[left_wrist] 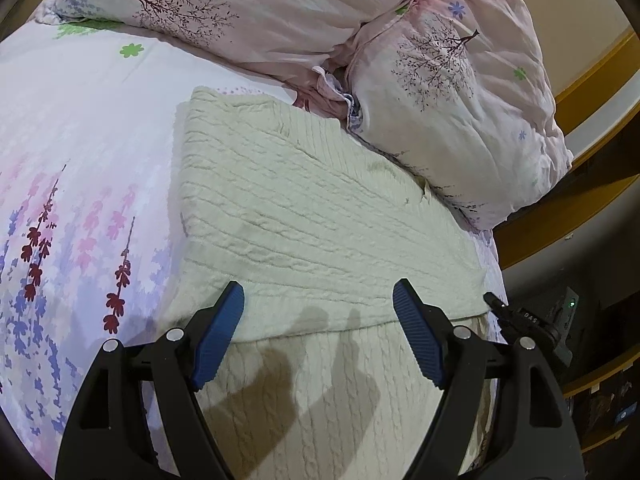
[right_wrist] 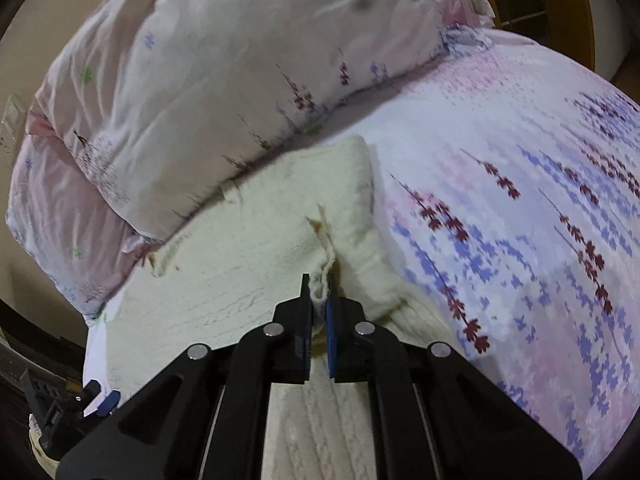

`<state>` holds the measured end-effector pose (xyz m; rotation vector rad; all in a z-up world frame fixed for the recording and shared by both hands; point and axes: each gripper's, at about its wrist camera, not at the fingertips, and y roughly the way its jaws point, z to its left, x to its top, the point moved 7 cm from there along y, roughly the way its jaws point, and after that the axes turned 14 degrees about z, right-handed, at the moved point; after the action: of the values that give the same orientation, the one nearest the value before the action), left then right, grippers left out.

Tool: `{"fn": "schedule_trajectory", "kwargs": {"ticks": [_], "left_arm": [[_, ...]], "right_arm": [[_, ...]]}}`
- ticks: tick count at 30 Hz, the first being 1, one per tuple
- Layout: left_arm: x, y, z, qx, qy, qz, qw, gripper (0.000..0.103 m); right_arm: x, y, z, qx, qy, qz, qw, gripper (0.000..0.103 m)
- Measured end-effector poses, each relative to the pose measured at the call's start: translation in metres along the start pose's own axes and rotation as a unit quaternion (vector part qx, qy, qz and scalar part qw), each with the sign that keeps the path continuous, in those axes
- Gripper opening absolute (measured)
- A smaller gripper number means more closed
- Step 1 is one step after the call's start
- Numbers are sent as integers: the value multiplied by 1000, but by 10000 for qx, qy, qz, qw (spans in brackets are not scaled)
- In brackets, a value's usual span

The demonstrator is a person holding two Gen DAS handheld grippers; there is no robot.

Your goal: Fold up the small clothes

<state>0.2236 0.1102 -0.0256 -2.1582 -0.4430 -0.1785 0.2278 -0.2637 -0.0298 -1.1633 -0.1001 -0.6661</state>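
A: Sweater (left_wrist: pixel 312 200), cream cable-knit, spread over a floral-print bed (left_wrist: pixel 80 140), its far edge against two pink pillows (left_wrist: pixel 460 92) at the headboard end. Partly folded, I'd say: an upper layer is doubled over the lower one, its edge running crosswise just ahead of the left gripper (left_wrist: pixel 319 300).

B: And the long axis?

A: Seen from the left wrist, the knit runs away from the camera toward the pillows, slanting rightward. The left gripper hovers above the near folded edge, jaws wide apart and holding nothing; their shadow falls on the lower layer beneath.

B: The right one?

A: The right gripper (right_wrist: pixel 319 292) has its jaws closed on a pinched ridge of the sweater (right_wrist: pixel 240 248), the cloth bunching upward between the blue pads (right_wrist: pixel 330 332). That view is blurred, so finer detail is lost. Its wrist camera catches the other tool low at the left edge of the picture.

B: So which hand is nearer the work?

A: The right already has cloth in its grip. The left stands directly over the fold line, fabric both ahead of and below it. By my reading, the next fold turns on carrying the held portion across the garment while the free jaws come down on that near edge.
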Motion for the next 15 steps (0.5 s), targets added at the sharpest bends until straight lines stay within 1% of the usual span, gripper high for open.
{"fn": "schedule_trajectory", "kwargs": {"ticks": [4, 7, 8, 10, 11, 12, 14, 15], "left_arm": [[-3, -1, 0, 3, 14, -25, 10000, 78], [-5, -1, 0, 35, 36, -25, 10000, 78], [-6, -2, -1, 41, 39, -23, 10000, 78], [-12, -10, -2, -20, 55, -54, 10000, 78], [-16, -15, -3, -60, 94, -82, 9999, 78], [-21, -21, -4, -79, 138, -118, 9998, 78], [-35, -36, -2, -45, 239, -193, 9995, 78], [-42, -43, 0, -26, 279, -221, 9994, 78]], "right_arm": [[-6, 11, -4, -165, 28, 148, 9998, 5], [-7, 13, -2, -375, -122, 162, 9991, 6], [-7, 13, 1, -451, -253, 219, 9984, 10], [-9, 7, 4, -283, -328, 322, 9985, 24], [-11, -2, 5, -44, -359, 328, 9988, 39], [-12, -10, 6, 97, -410, 293, 9987, 52], [-17, -32, 6, 298, -620, 216, 9974, 60], [-21, -40, 5, 395, -707, 221, 9965, 61]]}}
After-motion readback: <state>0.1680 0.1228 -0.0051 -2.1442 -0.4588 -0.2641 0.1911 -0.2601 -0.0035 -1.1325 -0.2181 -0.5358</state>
